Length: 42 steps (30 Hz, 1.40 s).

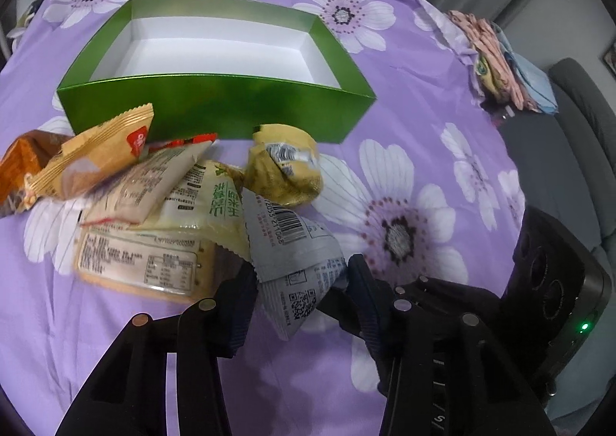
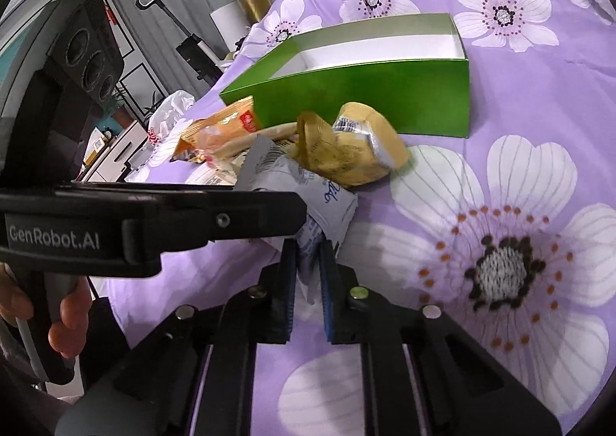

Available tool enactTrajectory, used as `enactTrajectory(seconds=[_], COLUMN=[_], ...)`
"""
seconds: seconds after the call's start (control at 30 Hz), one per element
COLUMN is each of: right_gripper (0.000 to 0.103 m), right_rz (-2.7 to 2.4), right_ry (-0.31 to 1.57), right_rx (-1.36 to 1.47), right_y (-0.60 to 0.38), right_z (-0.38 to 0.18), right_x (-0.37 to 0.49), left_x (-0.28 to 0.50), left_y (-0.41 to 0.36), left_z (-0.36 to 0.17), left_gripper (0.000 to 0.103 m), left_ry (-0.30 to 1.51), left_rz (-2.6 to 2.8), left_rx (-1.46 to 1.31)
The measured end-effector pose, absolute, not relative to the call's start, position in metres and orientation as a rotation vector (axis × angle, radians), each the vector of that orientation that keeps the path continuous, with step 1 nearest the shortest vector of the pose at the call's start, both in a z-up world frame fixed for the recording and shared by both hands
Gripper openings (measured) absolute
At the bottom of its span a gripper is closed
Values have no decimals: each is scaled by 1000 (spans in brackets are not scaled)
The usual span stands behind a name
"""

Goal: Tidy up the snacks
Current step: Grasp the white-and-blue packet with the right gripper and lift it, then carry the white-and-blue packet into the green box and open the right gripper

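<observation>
A grey-white snack packet [image 1: 296, 262] with a barcode lies at the near end of a snack pile. My left gripper [image 1: 300, 282] is shut on it, one pad on each side. In the right wrist view my right gripper [image 2: 308, 274] is shut on the near edge of the same packet [image 2: 331, 205]. Behind it lie a crumpled yellow packet [image 1: 285, 170] [image 2: 346, 155], an orange-tan packet [image 1: 96, 155] [image 2: 231, 124] and pale labelled packets [image 1: 146, 262]. An empty green box [image 1: 215, 108] [image 2: 365, 89], white inside, stands open just beyond the pile.
Everything rests on a purple flowered sheet [image 1: 423, 89] [image 2: 519, 108]. Folded clothes [image 1: 500, 62] sit at its far right edge, with a grey sofa [image 1: 569, 151] beyond. A hand [image 2: 65, 316] holds the left device's handle. A white plastic bag [image 2: 173, 104] lies at the sheet's left edge.
</observation>
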State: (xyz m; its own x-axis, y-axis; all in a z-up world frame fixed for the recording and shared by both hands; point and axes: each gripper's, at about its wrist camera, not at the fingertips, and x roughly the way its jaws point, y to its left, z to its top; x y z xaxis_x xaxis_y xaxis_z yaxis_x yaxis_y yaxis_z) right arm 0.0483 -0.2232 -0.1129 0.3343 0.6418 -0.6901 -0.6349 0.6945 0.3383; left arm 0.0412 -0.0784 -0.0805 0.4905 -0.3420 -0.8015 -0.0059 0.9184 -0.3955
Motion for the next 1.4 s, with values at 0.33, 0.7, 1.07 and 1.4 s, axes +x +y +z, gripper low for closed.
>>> enactTrajectory(seconds=[0.33,0.7,1.07,1.4], right_gripper=[12,12,12,12], right_rz=[812,846,866,907], right_ry=[860,826,823,915], right_rx=[-33,-69,-83,-130], right_y=[-233,-224,-212,-201], right_z=[-88,-71,-73,-100], right_x=[22,2,2,-12], left_x=[16,-8,-6,-21], left_y=[-81,-72,-62,-54], left_z=[-66,-55,-58,-92], left_gripper=[47,47,49,63], left_ry=[1032,999,1012,1112], left_rz=[-270,-283,-256,-210], left_rx=[-434,-475,-489,-505])
